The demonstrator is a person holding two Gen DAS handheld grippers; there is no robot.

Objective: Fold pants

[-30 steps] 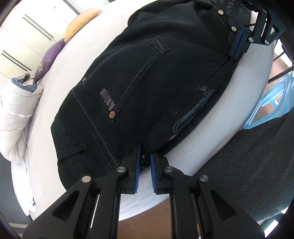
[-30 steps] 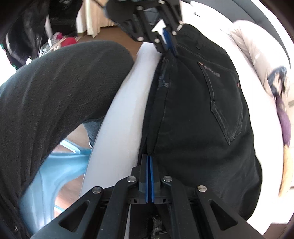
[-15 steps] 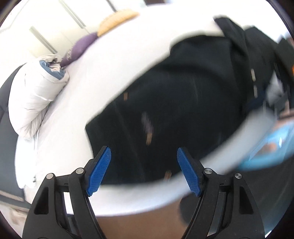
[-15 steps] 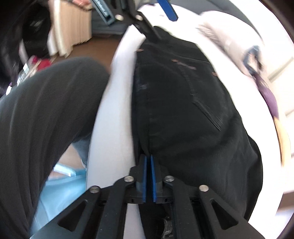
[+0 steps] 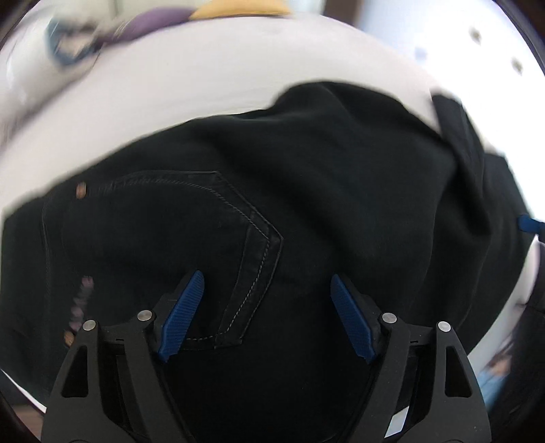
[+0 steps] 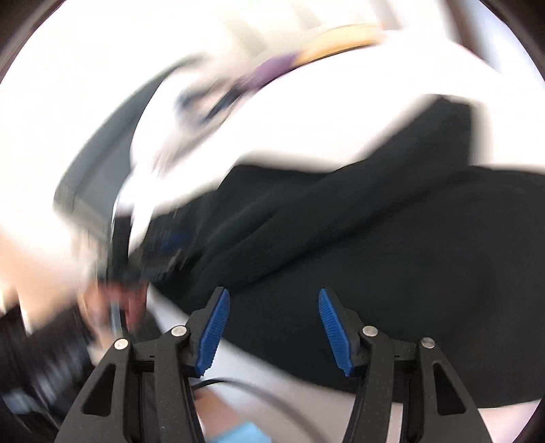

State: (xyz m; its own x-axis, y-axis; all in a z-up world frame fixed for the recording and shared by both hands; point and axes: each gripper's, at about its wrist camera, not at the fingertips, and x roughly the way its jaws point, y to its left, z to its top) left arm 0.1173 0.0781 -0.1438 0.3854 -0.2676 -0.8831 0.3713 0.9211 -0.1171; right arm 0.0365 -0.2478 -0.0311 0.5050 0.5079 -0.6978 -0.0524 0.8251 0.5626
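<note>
Black denim pants, spread on a white bed surface, seat side up, back pocket in the near-left part of the left wrist view, legs heaped in folds toward far right. Left gripper: jaws wide apart, nothing between them, poised directly over the pocket's stitched corner, cloth immediately ahead and below. Right gripper: jaws likewise spread and empty, poised above the near edge of the pants, with white bedding showing just beneath the left finger. Long axis of the garment: roughly left to right across both views. Nearer to the waistband end: left gripper, by judgement. Purple-and-yellow cushion at far edge, blurred. Writing: pale mark on the cloth at near left, smeared by motion, unreadable; no legible brand.
</note>
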